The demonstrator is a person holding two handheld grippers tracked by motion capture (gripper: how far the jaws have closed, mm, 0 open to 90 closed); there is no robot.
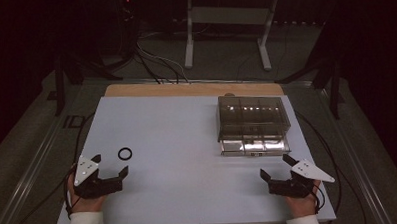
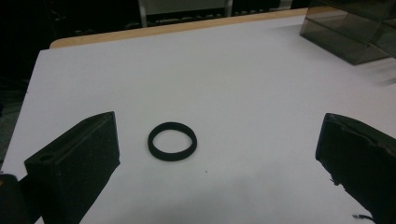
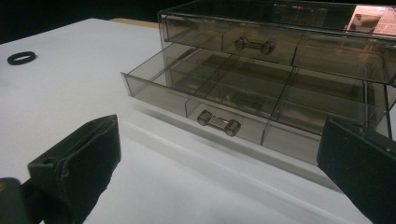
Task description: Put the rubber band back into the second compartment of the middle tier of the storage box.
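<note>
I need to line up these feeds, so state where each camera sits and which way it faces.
High view: above the person's side, looking forward and down at the table; both hands show.
Left gripper view: rides the left gripper, facing the black ring.
Right gripper view: rides the right gripper, facing the drawer box.
All share the ring and box.

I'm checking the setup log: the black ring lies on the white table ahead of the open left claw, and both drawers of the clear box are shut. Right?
Not quite. The right gripper view shows the lower drawer pulled out; the upper drawer is shut. The black ring does lie ahead of the open left claw.
</note>
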